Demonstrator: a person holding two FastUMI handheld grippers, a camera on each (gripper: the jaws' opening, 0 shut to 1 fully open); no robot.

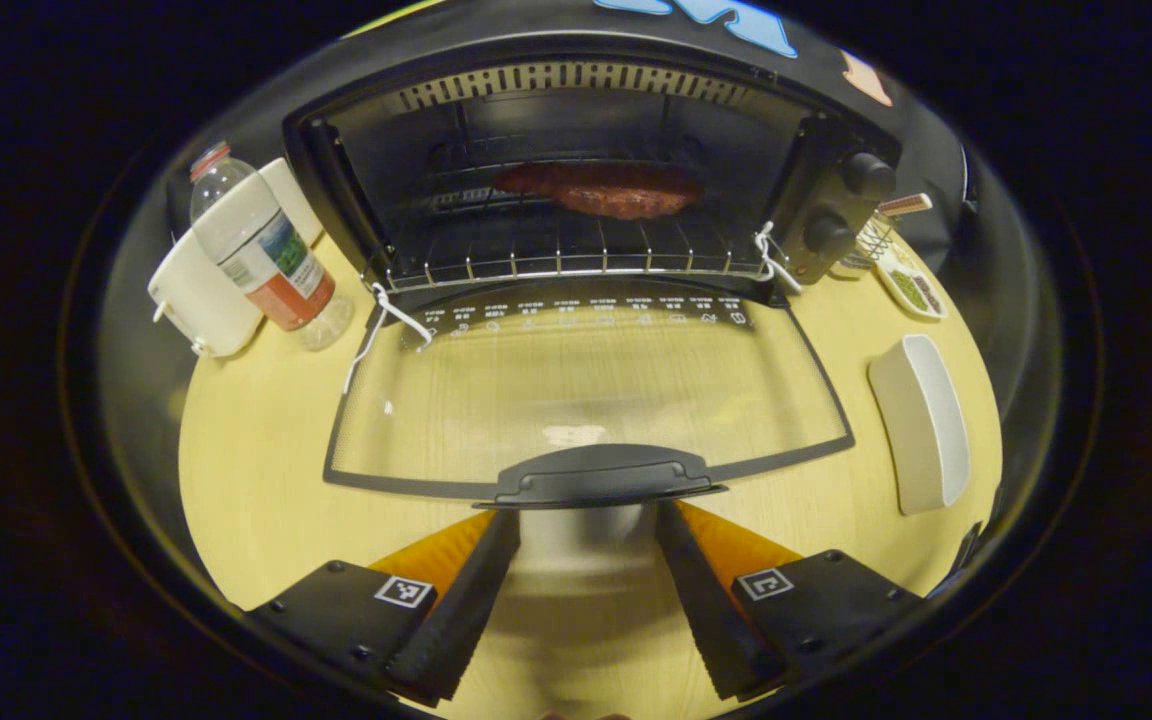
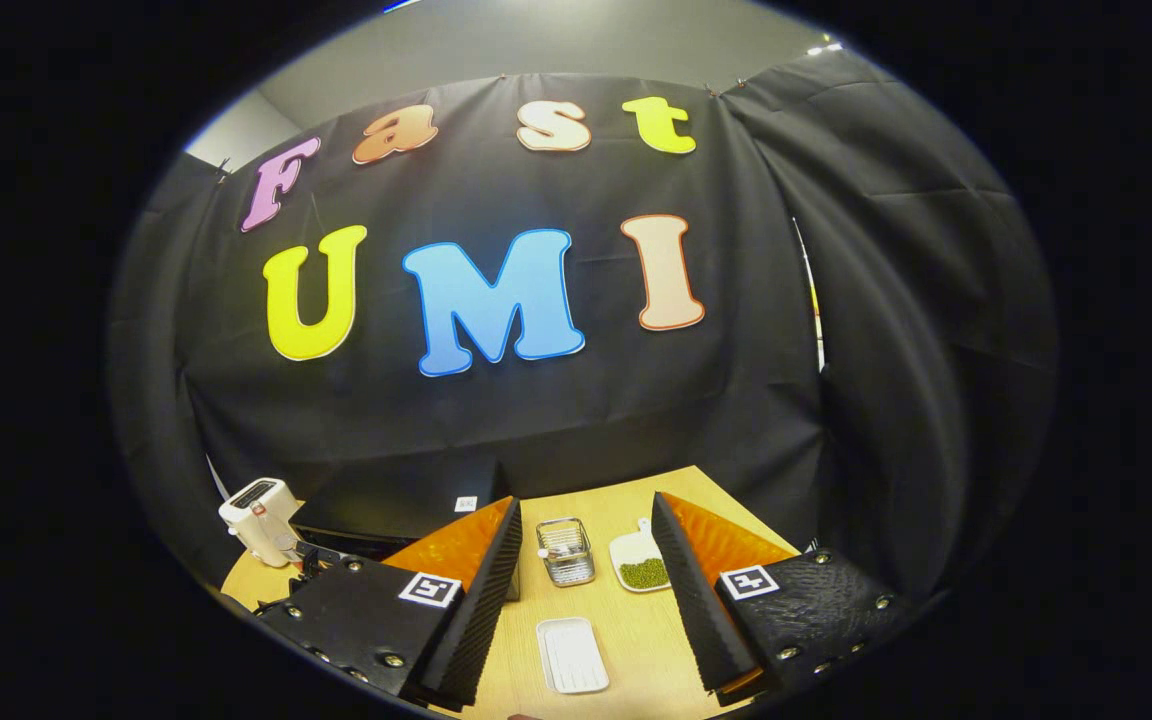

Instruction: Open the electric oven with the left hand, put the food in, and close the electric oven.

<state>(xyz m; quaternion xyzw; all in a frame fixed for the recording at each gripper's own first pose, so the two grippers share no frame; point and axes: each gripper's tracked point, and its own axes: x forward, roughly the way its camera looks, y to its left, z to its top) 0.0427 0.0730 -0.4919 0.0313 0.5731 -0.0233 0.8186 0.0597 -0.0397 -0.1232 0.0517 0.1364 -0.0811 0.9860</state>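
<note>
In the left gripper view, the left gripper [image 1: 586,590] hangs low over the pale wooden surface [image 1: 256,500], its two fingers [image 1: 466,600] spread wide with nothing between them. Just ahead of the fingertips lies the black handle [image 1: 601,475] of the oven door [image 1: 586,395], which is folded fully down, its glass pane lying flat over the surface (the wood grain shows through it). Beyond the door stands the electric oven [image 1: 596,170] with its cavity open; the food [image 1: 601,190], a reddish-brown slab, rests on the wire rack [image 1: 566,255] well inside. White ties [image 1: 381,320] hang at both lower corners of the opening. Two black knobs [image 1: 851,205] sit on the panel right of the cavity. To the left of the oven, a clear water bottle [image 1: 261,250] stands upright against a white appliance [image 1: 206,290]. To the right lies a white tray [image 1: 921,420], and farther back a small dish of green bits [image 1: 911,285].

In the right gripper view, the right gripper [image 2: 586,610] is raised and well back, its fingers likewise apart and empty. Between them, lower down, sit the white tray [image 2: 573,655], then a small wire basket [image 2: 564,550] beside the dish of green bits [image 2: 641,565].
</note>
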